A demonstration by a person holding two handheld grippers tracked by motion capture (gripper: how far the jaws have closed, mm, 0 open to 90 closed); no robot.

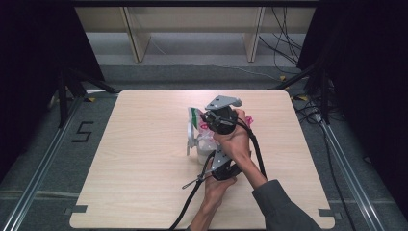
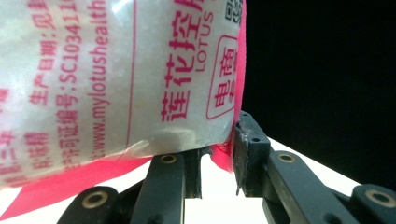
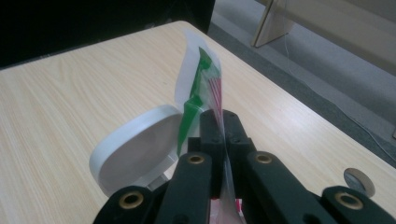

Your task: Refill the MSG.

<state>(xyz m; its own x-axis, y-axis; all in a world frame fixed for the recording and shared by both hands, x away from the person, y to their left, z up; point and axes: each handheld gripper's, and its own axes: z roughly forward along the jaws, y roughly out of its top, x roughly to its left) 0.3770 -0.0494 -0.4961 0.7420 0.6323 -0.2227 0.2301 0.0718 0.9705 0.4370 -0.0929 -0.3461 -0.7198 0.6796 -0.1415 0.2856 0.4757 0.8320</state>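
1. High view, starting at the left: the bag [image 1: 195, 126], clear plastic with green and pink print, stands upright near the middle of the desk [image 1: 144, 159], over a white container [image 1: 204, 153] that the hands mostly hide.
2. Just right of it, the left tongs [image 1: 210, 162] come in from the near edge; a hand covers their tips there.
3. Farther right and toward the far edge, the right tongs [image 1: 207, 120] meet the bag's top; the grey plate and hand block the contact.
4. Left gripper view: the bag [image 2: 116, 79], full of white grains under pink lettering, is cut off at the top and left. Left tongs [image 2: 217, 154] stand partly apart with the pink bottom seam between them; the right pad touches it, but whether they clamp it is hard to tell.
5. Right gripper view: a white round lid [image 3: 135, 149] lies left, half hidden; right tongs [image 3: 223, 126] are fully closed on the bag's [image 3: 201, 79] thin top edge.
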